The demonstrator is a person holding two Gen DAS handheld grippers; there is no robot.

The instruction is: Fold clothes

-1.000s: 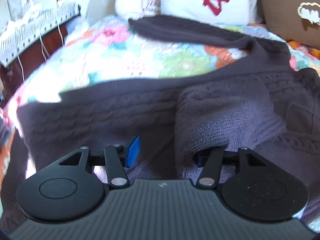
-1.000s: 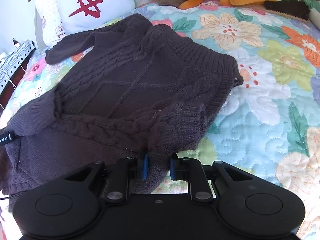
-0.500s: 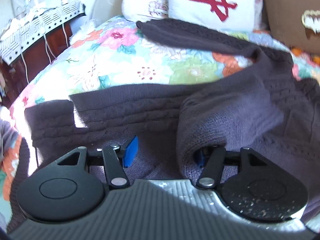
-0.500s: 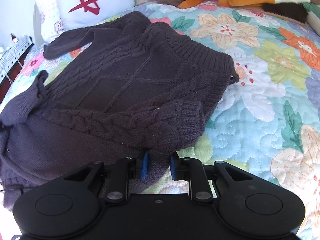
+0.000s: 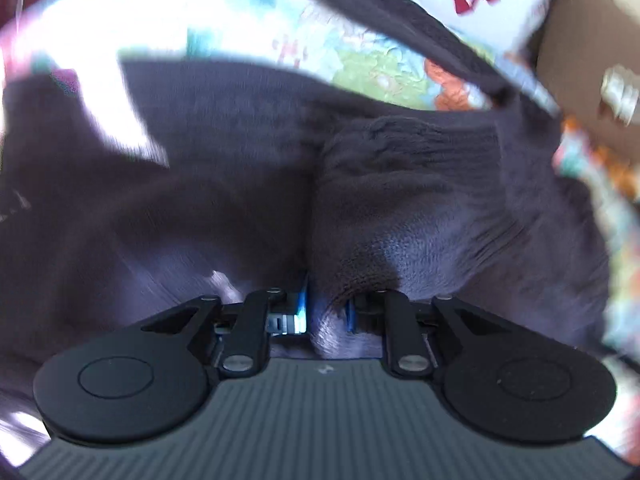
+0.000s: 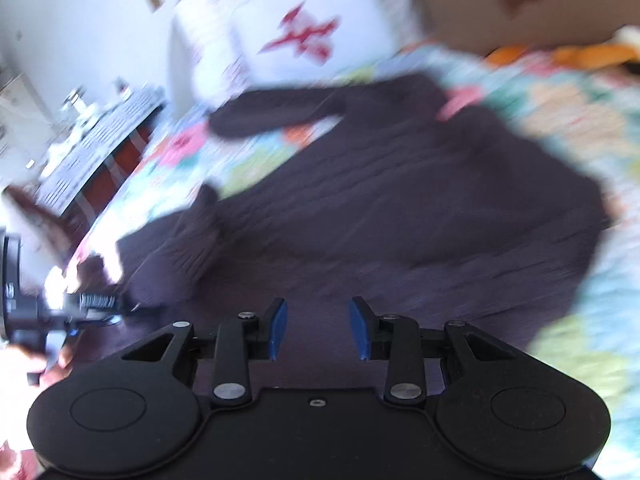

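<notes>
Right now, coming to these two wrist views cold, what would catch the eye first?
A dark purple cable-knit sweater sprawls over a floral quilt and fills both views. The left gripper is closing on a fold of it, while the right gripper is opening with nothing between its blue pads. Behind, a white pillow bears a red character.

Sunlit bed under a floral quilt (image 6: 580,120), with a white pillow (image 6: 304,28) bearing a red mark at its head, beside a brown cushion (image 6: 520,12) and pale wall (image 6: 80,20).
</notes>
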